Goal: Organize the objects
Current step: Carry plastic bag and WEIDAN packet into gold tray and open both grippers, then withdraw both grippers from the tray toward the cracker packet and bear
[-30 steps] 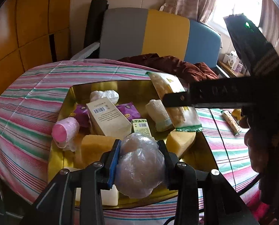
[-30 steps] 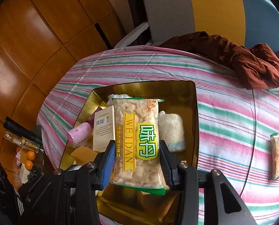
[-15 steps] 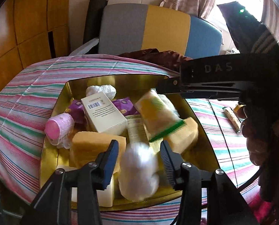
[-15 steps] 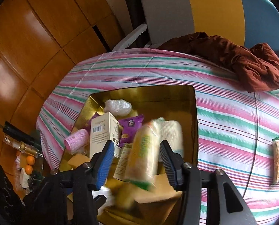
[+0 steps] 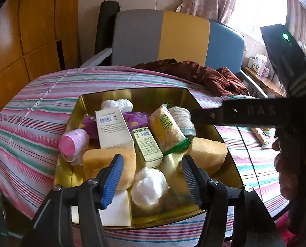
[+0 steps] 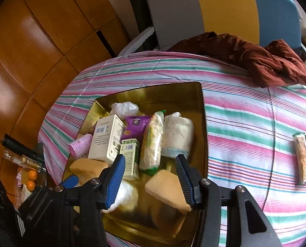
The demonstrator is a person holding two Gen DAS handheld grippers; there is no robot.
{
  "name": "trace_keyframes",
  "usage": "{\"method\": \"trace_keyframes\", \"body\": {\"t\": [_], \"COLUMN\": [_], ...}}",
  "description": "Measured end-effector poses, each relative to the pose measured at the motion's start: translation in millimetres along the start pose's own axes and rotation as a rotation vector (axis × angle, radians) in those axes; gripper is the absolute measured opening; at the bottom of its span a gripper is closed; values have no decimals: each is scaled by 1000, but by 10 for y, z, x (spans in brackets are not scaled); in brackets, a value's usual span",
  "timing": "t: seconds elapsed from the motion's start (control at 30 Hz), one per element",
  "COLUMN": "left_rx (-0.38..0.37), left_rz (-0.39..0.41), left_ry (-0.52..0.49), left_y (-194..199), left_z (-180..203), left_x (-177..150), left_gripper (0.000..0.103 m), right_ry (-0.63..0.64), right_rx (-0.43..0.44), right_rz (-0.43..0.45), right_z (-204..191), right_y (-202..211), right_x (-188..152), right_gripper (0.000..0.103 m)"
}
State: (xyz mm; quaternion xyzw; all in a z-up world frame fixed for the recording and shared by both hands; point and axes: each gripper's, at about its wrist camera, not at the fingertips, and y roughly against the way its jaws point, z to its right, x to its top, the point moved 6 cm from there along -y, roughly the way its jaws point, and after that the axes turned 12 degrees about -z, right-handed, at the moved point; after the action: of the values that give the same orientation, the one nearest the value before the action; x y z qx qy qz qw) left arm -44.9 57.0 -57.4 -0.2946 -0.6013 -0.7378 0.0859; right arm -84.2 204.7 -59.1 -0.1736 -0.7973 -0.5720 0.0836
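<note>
A shallow gold tray [image 5: 225, 144] with a mirror-bright metal floor and cut corners is sitting on the bench [image 5: 39, 107], which is wearing a cloth striped in pink, green and white. The tray is holding a crowded heap. A crinkly white plastic ball [image 5: 148, 186] is lying at the near edge, between the left gripper [image 5: 151, 178]'s blue ribbed pads but not touching them; those jaws have just been opening and are standing apart around it. Two porous yellow sponges are flanking it, one [image 5: 109, 164] to its left and a rounded one [image 5: 208, 154] to its right, and a smooth white block [image 5: 116, 212] is lying at the near rim.

A clear snack packet [image 5: 166, 130] with a yellow-and-green label is lying slanted across the middle, its green-edged end resting beside the right-hand sponge. Next to it a rolled cream towel [image 5: 181, 119], soft and ribbed, is lying against the tray's right side. A tall white carton [image 5: 112, 127] with a barcode is leaning over a purple foil pouch [image 5: 136, 120], a small green-printed box [image 5: 147, 146] is lying flat, and a pink roll [image 5: 73, 144] in thin film is sitting at the left. Another white plastic wad [image 5: 118, 105] is lying at the far end.

The right gripper [image 6: 150, 178] is hovering over the near part of the tray, its jaws parted and gripping nothing. A wrapped bar [image 6: 303, 158] is lying alone on the cloth, well apart from the tray.
</note>
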Motion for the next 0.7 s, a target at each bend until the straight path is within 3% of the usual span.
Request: {"method": "trace_keyframes", "body": {"t": [0.33,0.7], "left_rx": [7,-7], "left_rz": [61,105], "left_ry": [-17,-109], "left_y": [279,500], "left_z": [12,336], "left_x": [33,109], "left_gripper": [64,64], "right_ry": [11,-31], "right_rx": [-95,-159], "right_rz": [49,95], "right_z": [118,456], "right_y": [272,597], "right_x": [-276,-440], "right_gripper": [51,52]}}
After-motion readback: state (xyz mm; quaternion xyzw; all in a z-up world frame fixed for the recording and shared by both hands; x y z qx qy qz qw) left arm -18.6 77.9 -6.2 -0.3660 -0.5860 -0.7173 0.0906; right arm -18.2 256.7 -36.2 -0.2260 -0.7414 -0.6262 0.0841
